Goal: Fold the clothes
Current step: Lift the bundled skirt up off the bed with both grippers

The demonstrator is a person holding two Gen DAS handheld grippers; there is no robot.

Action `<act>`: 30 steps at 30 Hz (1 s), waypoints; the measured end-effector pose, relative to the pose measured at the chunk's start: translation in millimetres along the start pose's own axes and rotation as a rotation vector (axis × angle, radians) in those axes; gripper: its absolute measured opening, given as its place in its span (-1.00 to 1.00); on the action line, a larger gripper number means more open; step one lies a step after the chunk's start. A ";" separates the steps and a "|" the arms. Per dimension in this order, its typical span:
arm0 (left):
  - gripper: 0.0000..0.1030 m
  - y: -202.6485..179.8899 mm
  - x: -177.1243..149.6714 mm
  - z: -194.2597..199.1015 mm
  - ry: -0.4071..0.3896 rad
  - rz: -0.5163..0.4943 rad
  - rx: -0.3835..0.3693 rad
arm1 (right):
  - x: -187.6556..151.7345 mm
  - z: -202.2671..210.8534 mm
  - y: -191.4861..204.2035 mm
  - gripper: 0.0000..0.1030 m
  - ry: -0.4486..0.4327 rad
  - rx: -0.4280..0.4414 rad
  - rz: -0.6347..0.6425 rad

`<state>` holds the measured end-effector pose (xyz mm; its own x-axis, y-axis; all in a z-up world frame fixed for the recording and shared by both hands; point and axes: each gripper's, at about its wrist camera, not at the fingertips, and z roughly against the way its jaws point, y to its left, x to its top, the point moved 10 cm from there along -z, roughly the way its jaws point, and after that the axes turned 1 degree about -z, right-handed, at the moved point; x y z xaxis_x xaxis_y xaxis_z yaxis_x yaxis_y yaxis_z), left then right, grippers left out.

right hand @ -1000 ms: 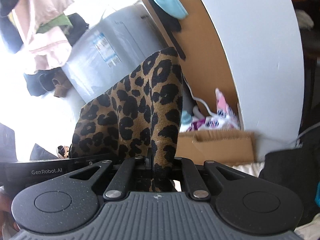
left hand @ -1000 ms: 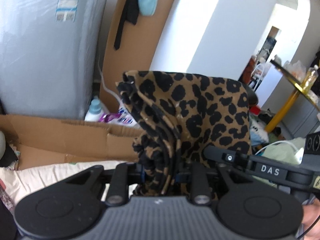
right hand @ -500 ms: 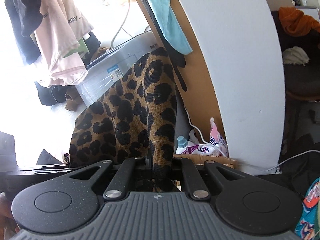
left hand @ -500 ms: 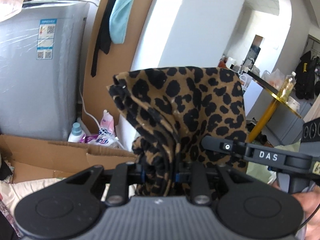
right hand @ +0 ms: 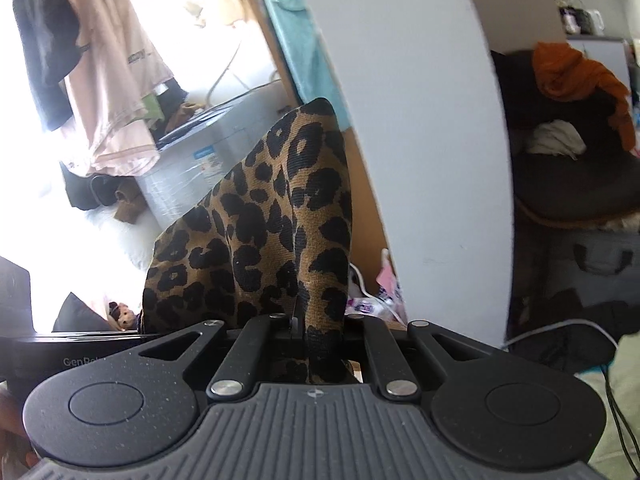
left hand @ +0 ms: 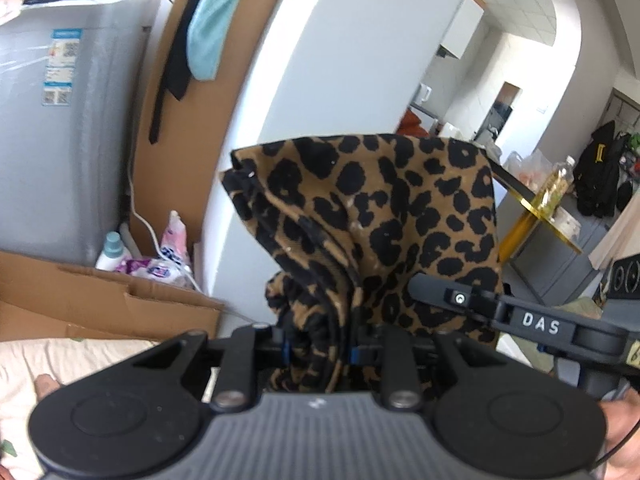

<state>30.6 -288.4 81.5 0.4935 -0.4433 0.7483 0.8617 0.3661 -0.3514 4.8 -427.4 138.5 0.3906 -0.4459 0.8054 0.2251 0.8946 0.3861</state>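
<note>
A leopard-print cloth (left hand: 384, 216) is held up in the air, in front of a white wall (left hand: 340, 60). It is held by both grippers. The left gripper (left hand: 320, 354) is closed tight on a thick bunch of the cloth, with many layers squeezed together between its fingers. The right gripper (right hand: 320, 344) is closed on a thinner bit of the same cloth (right hand: 272, 224), and a corner is seen standing up above it. The two grippers are held close together, so the cloth is bunched and not spread flat.

How far the folding has come cannot be told from here. The stacked layers in the left gripper could be folds that are already made, or just a gathered bunch picked up from a pile.

Some things could go wrong. The thin bit in the right gripper could slip out if the cloth is pulled hard, and then one side would drop. The thick bunch on the left could come apart if that gripper is opened too soon, and the layers would be lost. If the grippers are pulled apart too fast, the cloth could be twisted and crooked edges would be made.

A cardboard box (left hand: 120, 300) and bottles (left hand: 114, 246) are seen low down by the wall. The hanging end of the cloth cannot be seen, so it could get caught on these.
</note>
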 end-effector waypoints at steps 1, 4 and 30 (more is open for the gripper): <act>-0.49 -3.6 -3.1 -4.4 0.008 -0.008 -0.006 | -3.1 0.7 -7.6 -0.89 0.001 -0.005 -0.009; -0.49 -11.5 -12.3 -20.6 0.034 -0.051 -0.025 | -12.9 3.2 -30.1 -0.89 0.005 -0.021 -0.032; -0.49 -13.9 -111.8 -153.9 0.142 -0.092 -0.163 | -117.4 -42.7 -166.0 -0.89 0.078 -0.169 -0.008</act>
<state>-18.4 -369.8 -83.9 0.4135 -0.5839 0.6986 0.9059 0.1865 -0.3804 -40.3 -524.9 -39.3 0.4547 -0.4603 0.7625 0.3731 0.8758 0.3062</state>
